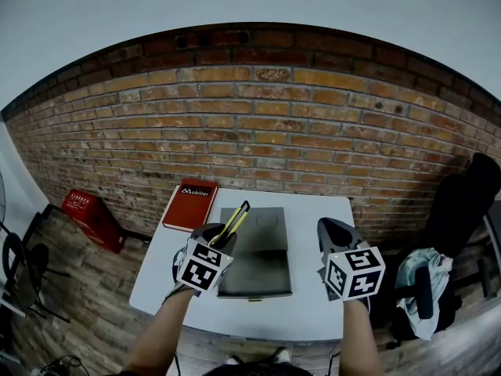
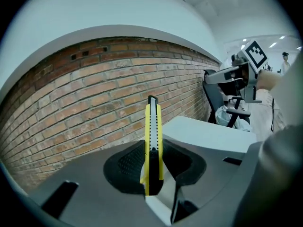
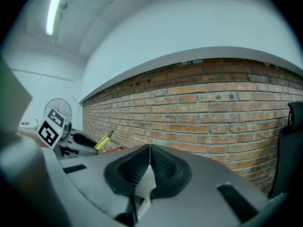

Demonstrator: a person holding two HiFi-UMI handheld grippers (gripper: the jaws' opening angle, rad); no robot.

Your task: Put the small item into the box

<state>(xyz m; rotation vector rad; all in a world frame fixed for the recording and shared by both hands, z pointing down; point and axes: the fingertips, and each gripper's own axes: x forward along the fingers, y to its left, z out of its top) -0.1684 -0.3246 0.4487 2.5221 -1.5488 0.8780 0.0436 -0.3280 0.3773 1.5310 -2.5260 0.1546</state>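
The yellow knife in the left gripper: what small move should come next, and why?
Probably lower the left gripper over the grey box before releasing: its jaws grip the yellow knife, which is above the box's left edge, not yet inside.

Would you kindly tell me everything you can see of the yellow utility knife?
The utility knife is slim, with a yellow, plastic-looking body, a pale notched strip down the middle and a black tip. The left tongs clamp its lower end, so it sticks out beyond them, held off the table, by the grey box.
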